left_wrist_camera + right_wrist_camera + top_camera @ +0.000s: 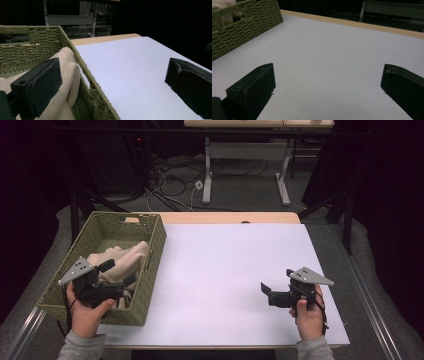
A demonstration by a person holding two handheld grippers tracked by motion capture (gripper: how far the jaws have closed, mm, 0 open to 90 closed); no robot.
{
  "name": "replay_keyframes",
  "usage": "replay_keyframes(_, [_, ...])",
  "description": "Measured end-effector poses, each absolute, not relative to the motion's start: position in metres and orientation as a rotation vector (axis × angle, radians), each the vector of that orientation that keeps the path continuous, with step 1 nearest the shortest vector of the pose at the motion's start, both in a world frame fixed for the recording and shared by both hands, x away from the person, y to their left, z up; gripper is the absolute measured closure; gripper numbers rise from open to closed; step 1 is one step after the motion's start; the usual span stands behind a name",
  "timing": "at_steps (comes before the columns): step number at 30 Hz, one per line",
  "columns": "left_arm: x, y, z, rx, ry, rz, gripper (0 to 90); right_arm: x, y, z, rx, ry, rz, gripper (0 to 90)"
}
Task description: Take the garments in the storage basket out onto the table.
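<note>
Both pairs of jaws stand wide apart and grip nothing. We hold the left gripper (116,276) over the near right corner of the woven basket (159,240), at about nine o'clock on the table. In the left gripper view one jaw hangs just above the cream cloth (67,75) inside the basket (85,70), while the other is out past the basket's right wall, over the white tabletop (130,65); so the jaws straddle that wall. We cannot tell whether the inner jaw touches the fabric.

We judge the step in hand to be the reach for the cloth (122,260), which lies bunched in the near half of the basket, its top fold level with the rim. The grasp is not yet made. The next move calls for shifting the left gripper towards ten o'clock, so that both jaws clear the wall and come down on a raised fold, then closing on it before lifting.

Our left hand (87,312) wraps the handle from below, with the gripper pointing towards two o'clock. The right gripper (265,289) waits low over the bare tabletop (225,270) at about four o'clock, pointing towards nine o'clock, well apart from the basket (242,27); the right hand (307,315) holds it from the near side.
</note>
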State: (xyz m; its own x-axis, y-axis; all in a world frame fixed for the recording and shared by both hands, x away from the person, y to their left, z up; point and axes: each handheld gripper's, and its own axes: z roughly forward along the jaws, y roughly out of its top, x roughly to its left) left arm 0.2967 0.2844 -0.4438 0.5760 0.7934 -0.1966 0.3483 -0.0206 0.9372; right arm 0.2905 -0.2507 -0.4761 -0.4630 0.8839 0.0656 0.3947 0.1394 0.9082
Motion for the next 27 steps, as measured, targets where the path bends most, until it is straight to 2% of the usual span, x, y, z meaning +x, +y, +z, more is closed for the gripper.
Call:
replay_keyframes(15, [0.301, 0.310, -0.435, 1.608, 1.043, 0.496, 0.4, 0.293, -0.251, -0.481, 1.234, 1.930, 1.278, 0.0])
replay_keyframes(27, [0.318, 0.327, -0.431, 1.705, 1.109, 0.459, 0.4, 0.294, -0.249, -0.483, 1.245, 1.938, 1.263, 0.0])
